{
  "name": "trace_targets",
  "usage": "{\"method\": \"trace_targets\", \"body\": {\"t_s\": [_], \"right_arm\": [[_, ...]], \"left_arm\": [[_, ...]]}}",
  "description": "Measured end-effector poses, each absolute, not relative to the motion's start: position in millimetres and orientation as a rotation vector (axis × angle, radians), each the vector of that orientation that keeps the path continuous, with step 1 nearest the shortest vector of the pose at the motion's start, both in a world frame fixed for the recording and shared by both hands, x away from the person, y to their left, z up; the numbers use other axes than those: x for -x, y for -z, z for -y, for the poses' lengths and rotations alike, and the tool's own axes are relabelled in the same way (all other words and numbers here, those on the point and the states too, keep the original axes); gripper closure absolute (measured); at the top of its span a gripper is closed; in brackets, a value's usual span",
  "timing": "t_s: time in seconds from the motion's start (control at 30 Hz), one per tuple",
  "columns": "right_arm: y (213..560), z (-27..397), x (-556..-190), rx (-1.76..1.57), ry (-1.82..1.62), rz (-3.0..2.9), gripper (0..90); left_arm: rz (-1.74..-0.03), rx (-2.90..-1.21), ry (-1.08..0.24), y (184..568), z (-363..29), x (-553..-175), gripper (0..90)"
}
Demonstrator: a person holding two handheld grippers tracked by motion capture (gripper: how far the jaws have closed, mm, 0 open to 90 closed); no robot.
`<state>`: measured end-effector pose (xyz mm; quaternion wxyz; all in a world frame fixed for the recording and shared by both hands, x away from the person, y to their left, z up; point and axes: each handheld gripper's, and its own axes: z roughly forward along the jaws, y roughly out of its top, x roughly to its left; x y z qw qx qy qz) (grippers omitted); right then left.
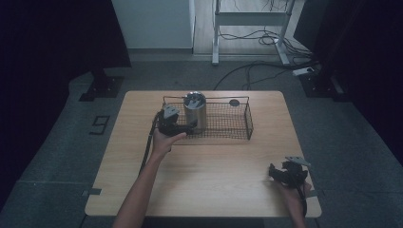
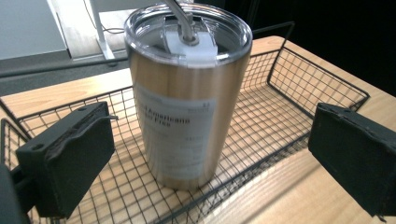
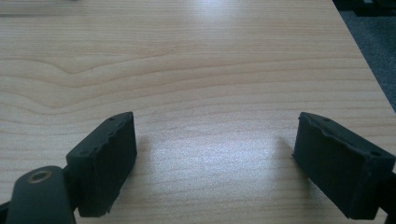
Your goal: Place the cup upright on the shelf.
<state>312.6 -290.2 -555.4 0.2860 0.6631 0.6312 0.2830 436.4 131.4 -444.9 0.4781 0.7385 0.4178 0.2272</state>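
A steel tumbler (image 2: 187, 98) stands upright inside the wire basket (image 2: 299, 84), near the basket's left end as the high view has it; it wears a clear lid (image 2: 187, 28) with a white tab, a metal piece rises through that lid, and a pale printed label (image 2: 175, 135) faces the left gripper's camera; the tumbler's base rests on the basket's mesh floor, close to the near wall. The left gripper (image 2: 205, 154) sits just in front of the tumbler at the basket's near rim; its jaws stand wide apart, one on either side of the tumbler, and neither touches it. The basket lies on the far half of the wooden table (image 1: 204, 166), its long side running across; a small dark round thing (image 1: 234, 102) lies just behind the basket's far rim. Well away from the basket, at the table's near right corner, the right gripper (image 3: 215, 163) hovers low over bare wood; its jaws are spread with nothing between them.
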Motion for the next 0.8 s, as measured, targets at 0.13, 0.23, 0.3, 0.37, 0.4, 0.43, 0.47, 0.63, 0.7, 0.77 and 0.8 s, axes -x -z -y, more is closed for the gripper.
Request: {"method": "trace_targets", "body": {"t_s": [0.13, 0.23, 0.3, 0.37, 0.4, 0.43, 0.47, 0.63, 0.7, 0.77, 0.8], "right_arm": [[555.4, 290.3, -312.6, -1.772, -0.756, -1.688, 12.9], [555.4, 290.3, -312.6, -1.772, -0.756, -1.688, 12.9], [555.4, 290.3, -312.6, -1.772, -0.756, -1.688, 12.9], [555.4, 290.3, -312.6, -1.772, -0.756, -1.688, 13.0], [555.4, 290.3, -312.6, -1.772, -0.756, -1.688, 13.0], [555.4, 290.3, -312.5, -1.771, -0.756, -1.688, 13.0], [555.4, 290.3, -312.5, -1.771, -0.756, -1.688, 13.0], [555.4, 290.3, -312.5, -1.771, -0.757, -1.688, 13.0], [555.4, 290.3, -312.5, -1.771, -0.756, -1.688, 13.0], [555.4, 290.3, -312.5, -1.772, -0.756, -1.688, 13.0], [555.4, 290.3, -312.5, -1.772, -0.757, -1.688, 13.0]], "left_arm": [[-1.011, -1.802, -0.53, 446.5, -137.0, -425.7, 1.3], [-0.999, -1.804, -0.504, 448.6, -140.8, -416.5, 1.6], [-0.995, -1.807, -0.501, 449.4, -143.6, -409.5, 1.9], [-0.995, -1.807, -0.493, 450.6, -148.8, -398.7, 2.3], [-0.995, -1.807, -0.493, 450.6, -148.8, -398.7, 2.5], [-0.997, -1.81, -0.486, 452.5, -152.0, -391.2, 2.6], [-0.998, -1.816, -0.483, 453.7, -153.4, -387.8, 2.7], [-1.01, -1.844, -0.466, 459.4, -161.1, -373.1, 2.9], [-1.009, -1.852, -0.459, 461.8, -164.1, -367.0, 2.9], [-1.007, -1.857, -0.46, 462.9, -165.7, -363.9, 2.9], [-1.007, -1.866, -0.452, 464.8, -169.0, -357.9, 3.0]]}}
